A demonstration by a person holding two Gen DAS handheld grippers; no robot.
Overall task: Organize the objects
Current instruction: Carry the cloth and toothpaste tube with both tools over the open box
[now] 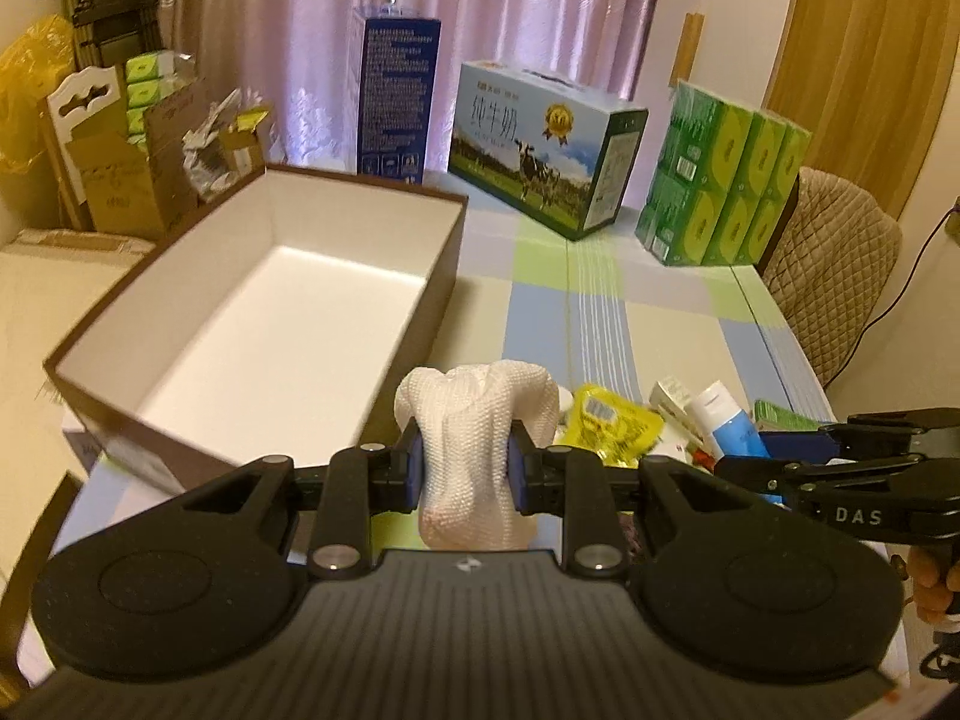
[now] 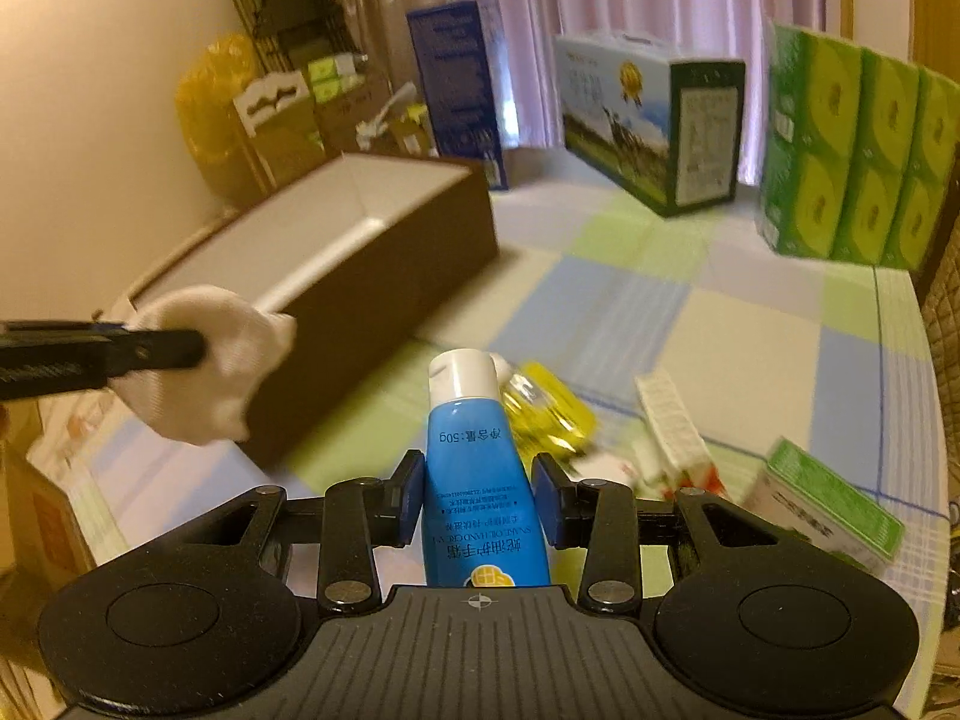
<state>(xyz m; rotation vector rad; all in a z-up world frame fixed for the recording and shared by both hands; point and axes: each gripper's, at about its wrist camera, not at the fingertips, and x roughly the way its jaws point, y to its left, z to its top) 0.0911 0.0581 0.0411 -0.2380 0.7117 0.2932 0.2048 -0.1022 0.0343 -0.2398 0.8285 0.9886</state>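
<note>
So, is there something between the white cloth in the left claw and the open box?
Nothing visible. The left claw holds the white cloth just beside the open box, whose inside looks bare; only its near wall must be cleared.

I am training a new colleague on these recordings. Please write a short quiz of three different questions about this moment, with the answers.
1. True or false: the brown box already holds several items.
2. What does the left gripper hold?
A. a white mesh bundle
B. a yellow packet
C. a green box
3. Fill in: the right gripper is shut on the blue ____.

Key
1. False: its white inside is bare.
2. A, the white mesh bundle.
3. tube, the blue tube with a white cap.
</note>
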